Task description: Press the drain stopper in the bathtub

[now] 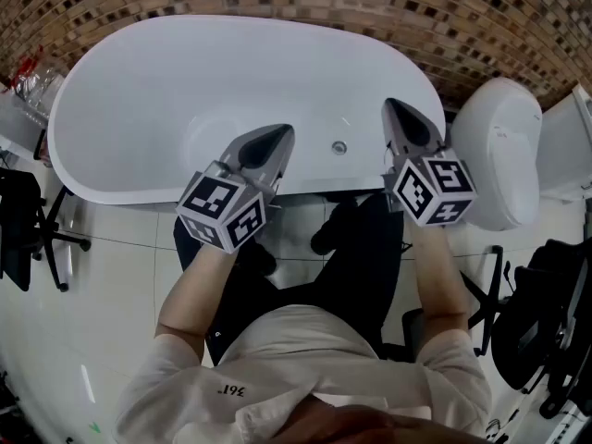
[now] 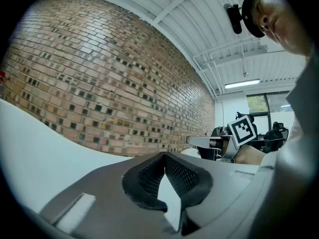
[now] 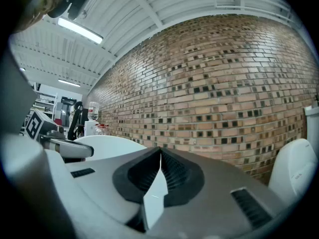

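Observation:
A white oval bathtub (image 1: 129, 91) lies below me against the brick wall. Its round metal drain stopper (image 1: 339, 147) sits on the tub floor near the front rim. My left gripper (image 1: 277, 133) hovers over the tub's front part, left of the stopper, jaws shut and empty. My right gripper (image 1: 396, 107) hangs over the tub's right end, right of the stopper, also shut with nothing held. In the left gripper view the shut jaw tips (image 2: 164, 156) point at the brick wall above the tub's rim (image 2: 30, 133). The right gripper view shows shut jaw tips (image 3: 160, 151) aimed at the wall.
A white toilet (image 1: 504, 146) stands right of the tub. Black chair frames stand at the left (image 1: 28, 234) and lower right (image 1: 546, 340). Clear bottles (image 1: 32, 80) sit at the tub's left end. My legs stand on white floor tiles (image 1: 111, 313).

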The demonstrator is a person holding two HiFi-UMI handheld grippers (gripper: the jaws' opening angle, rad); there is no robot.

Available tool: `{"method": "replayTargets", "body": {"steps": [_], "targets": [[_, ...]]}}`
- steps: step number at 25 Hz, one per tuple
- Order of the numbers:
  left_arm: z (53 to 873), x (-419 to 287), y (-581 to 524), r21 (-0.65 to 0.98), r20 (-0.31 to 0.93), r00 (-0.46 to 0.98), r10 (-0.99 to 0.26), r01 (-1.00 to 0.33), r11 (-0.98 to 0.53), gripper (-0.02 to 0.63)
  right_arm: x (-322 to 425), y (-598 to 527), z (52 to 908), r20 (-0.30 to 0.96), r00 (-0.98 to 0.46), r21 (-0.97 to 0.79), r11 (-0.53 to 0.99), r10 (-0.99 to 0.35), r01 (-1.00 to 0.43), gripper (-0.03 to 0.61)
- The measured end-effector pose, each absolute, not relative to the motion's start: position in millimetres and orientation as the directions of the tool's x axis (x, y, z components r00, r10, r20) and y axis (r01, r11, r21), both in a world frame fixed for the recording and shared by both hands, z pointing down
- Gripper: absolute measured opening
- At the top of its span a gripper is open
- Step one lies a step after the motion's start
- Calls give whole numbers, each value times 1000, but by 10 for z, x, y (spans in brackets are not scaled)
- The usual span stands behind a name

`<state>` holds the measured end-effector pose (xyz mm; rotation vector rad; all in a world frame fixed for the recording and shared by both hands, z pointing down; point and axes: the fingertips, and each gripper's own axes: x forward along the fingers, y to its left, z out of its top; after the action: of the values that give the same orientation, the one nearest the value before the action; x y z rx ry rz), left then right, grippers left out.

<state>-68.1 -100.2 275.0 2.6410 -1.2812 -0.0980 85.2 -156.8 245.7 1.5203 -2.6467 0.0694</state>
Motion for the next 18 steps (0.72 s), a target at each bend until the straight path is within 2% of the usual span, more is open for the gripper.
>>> {"method": "replayTargets", "body": {"steps": [18], "targets": [[2986, -593, -1473, 233, 65, 642, -764, -754, -614, 6, 706, -2169, 2726, 162, -509, 17, 518, -846, -855, 17]]}}
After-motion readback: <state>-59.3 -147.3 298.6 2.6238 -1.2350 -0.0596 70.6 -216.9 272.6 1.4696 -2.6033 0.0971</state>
